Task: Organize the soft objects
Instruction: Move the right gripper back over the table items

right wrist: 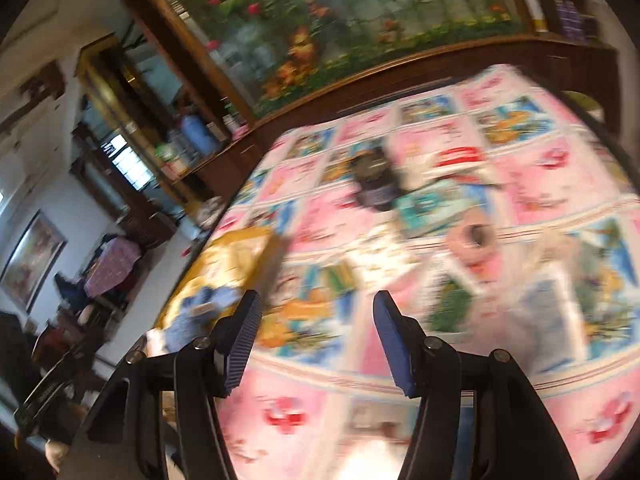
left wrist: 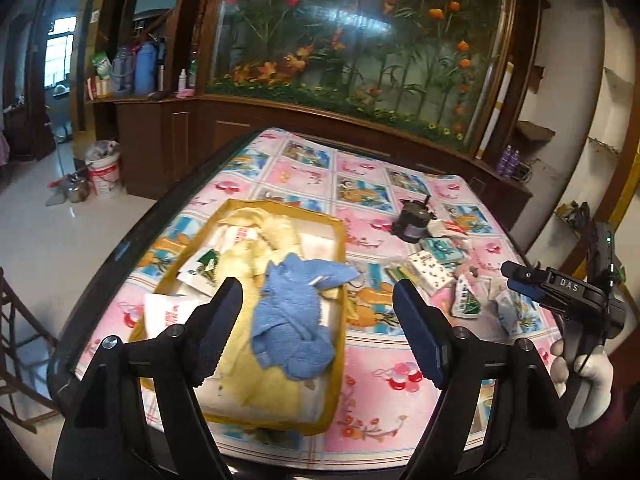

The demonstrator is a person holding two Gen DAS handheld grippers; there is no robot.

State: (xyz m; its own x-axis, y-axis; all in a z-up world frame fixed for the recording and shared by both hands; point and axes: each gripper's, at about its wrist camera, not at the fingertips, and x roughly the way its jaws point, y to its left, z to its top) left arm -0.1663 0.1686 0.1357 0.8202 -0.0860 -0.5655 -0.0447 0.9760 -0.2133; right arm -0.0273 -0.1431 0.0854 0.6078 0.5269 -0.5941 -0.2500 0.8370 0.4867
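Towels lay piled in the yellow tray (left wrist: 338,240) near the table's left edge: a blue towel (left wrist: 298,320) crumpled over a pale yellow towel (left wrist: 256,260), white packets tucked beside them. Left gripper (left wrist: 318,334) hovered above the tray, jaws wide apart, nothing between them. Right gripper (right wrist: 316,340) stood over the patterned tablecloth (left wrist: 384,412), jaws apart and empty; that view was motion-blurred. Small packets (left wrist: 434,272) and a dark jar (left wrist: 412,222) sat toward the table's right edge.
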